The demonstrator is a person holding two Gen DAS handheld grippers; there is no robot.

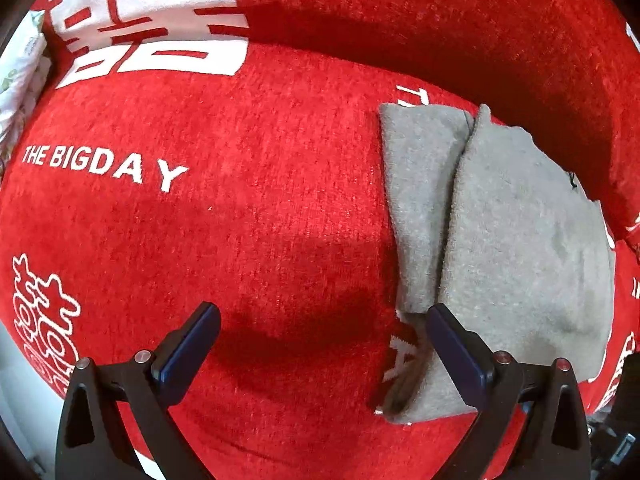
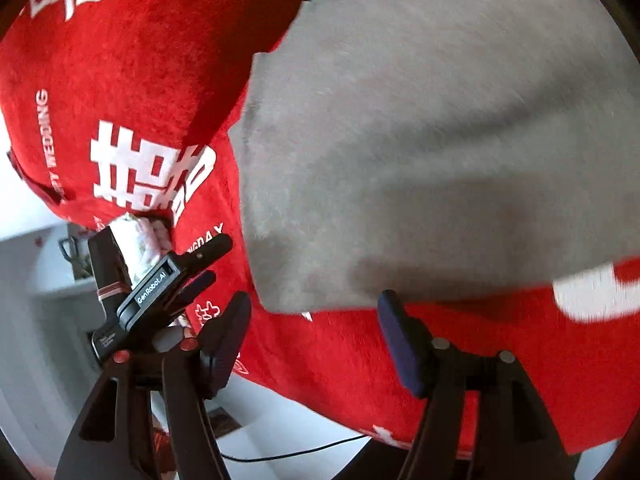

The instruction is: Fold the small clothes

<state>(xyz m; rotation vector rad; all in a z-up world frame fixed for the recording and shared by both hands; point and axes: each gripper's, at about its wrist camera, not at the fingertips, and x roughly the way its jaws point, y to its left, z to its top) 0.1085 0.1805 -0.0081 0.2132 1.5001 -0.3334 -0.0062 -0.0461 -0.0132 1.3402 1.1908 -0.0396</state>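
Bright, even daylight. Soft shadow on red woven cover (image 1: 280,220) between and ahead of left gripper fingers. Strong fisheye bending, dark vignette at corners. Right view motion-blurred across grey fleece garment (image 2: 420,140).

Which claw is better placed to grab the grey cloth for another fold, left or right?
Probably right: the right claw is open and faces the grey cloth's near edge. The left claw mostly spans bare red cover.
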